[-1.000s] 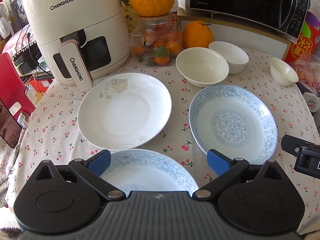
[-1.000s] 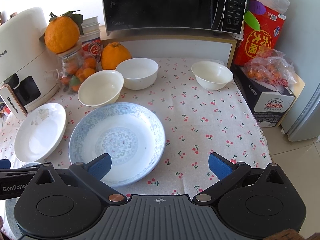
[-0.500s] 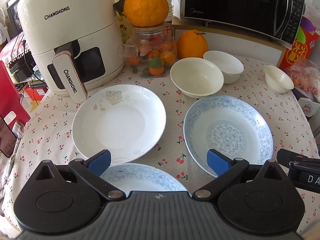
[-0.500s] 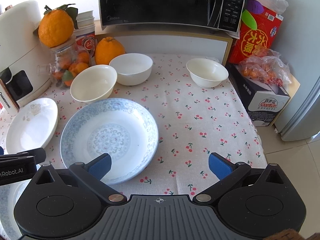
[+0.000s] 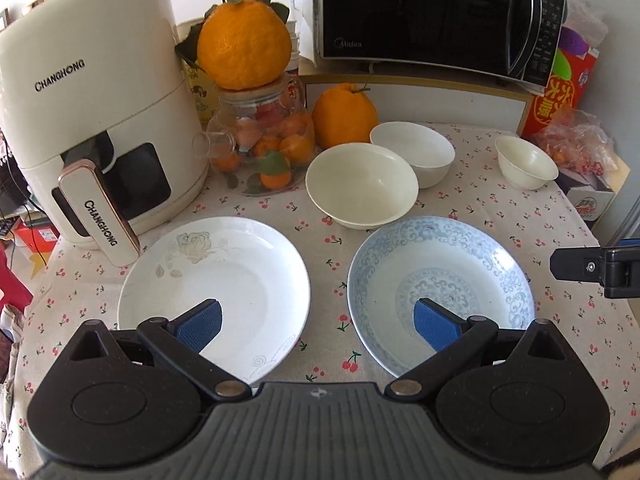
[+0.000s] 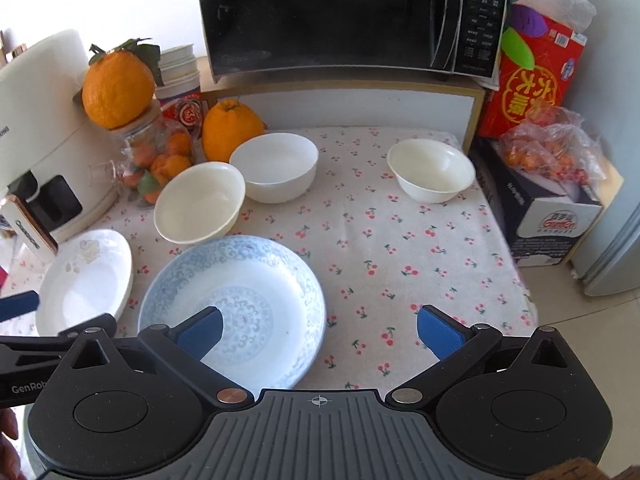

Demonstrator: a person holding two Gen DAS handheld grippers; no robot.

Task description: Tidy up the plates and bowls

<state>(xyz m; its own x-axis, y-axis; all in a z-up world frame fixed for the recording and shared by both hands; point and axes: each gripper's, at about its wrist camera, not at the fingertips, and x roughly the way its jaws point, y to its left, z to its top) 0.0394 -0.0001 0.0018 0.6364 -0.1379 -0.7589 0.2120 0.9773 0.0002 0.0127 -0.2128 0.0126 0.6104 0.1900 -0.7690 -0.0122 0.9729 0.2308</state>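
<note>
Presently both hand-held grippers hover spread wide and grasping nothing above a table covered by a cherry-print tablecloth [image 5: 320, 236]. The left gripper [image 5: 318, 322] has its blue-padded fingers parted, one over a white shallow plate with a pale rose motif [image 5: 224, 276], the other over a round blue-patterned porcelain plate [image 5: 452, 276]; the two plates lie side by side, apart. The right gripper [image 6: 320, 330] is likewise released, one finger above the blue-patterned plate, the other over bare cloth.

Behind the plates sits a wide cream bowl [image 5: 362, 184], touching or just beside a white bowl [image 5: 414, 152] behind it. A smaller cream bowl [image 5: 526, 162] stands well apart near the table's right edge.

At the back are a cream air fryer [image 5: 92, 120], a glass jar of small oranges [image 5: 268, 140] topped by a large orange [image 5: 244, 44], a second large orange [image 5: 344, 116] and a black microwave [image 5: 436, 16].
</note>
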